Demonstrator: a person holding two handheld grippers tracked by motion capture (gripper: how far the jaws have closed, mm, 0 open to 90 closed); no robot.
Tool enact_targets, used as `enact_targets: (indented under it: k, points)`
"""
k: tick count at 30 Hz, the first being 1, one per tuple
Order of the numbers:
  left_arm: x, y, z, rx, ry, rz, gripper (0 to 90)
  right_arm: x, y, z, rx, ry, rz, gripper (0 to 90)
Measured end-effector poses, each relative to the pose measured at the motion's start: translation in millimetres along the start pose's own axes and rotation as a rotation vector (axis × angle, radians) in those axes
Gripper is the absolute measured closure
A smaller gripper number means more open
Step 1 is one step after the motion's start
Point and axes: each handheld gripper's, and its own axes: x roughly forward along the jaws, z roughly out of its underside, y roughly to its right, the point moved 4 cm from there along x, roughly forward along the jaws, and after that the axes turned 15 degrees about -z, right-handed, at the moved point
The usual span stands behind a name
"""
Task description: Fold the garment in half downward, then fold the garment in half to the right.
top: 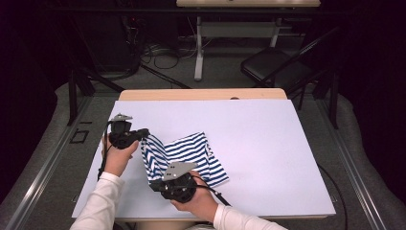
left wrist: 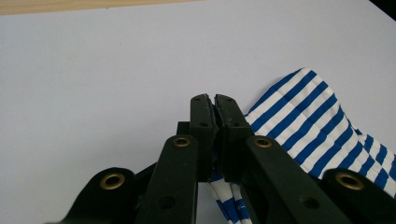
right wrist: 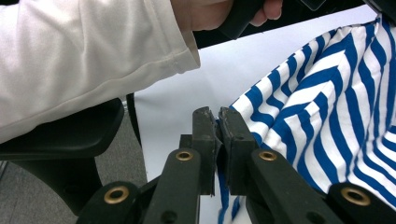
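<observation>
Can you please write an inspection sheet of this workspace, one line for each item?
Surface: white sheet-covered wooden table, flat.
Job's things: blue-and-white striped cloth garment, crumpled, left edge lifted.
Clutter: nothing seen.
Grippers: left tongs shut on the garment's edge; right tongs shut on its near edge.
Cables: black cable trails from the right tongs; more cables on the floor.
Surroundings: black folding chair, second table behind.
</observation>
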Motion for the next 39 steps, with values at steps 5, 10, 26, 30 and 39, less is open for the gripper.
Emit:
enact_targets:
  k: [5,10,26,30,39]
  points:
    - [5.3,6.8,-6.5,0.005,-0.002,0.007,86.6,-7.9,4.2,1.6,0.012,0.011,0.016,85.8]
    - [10.9,14.7,-13.7,0.027,-0.003,0.010,86.6,-16.2,7.9,1.3,0.011,0.020,0.033,85.8]
    - [24.5,35.6,-31.6,0.052,-0.016,0.026,86.6,-36.2,16.6,3.4,0.024,0.045,0.072,85.8]
    - [28.5,44.5,-36.6,0.060,-0.022,0.029,86.6,-43.6,18.7,4.4,0.030,0.052,0.085,85.8]
    - [38.1,60.5,-46.9,0.080,-0.025,0.037,86.6,-65.5,26.2,10.1,0.059,0.082,0.115,85.7]
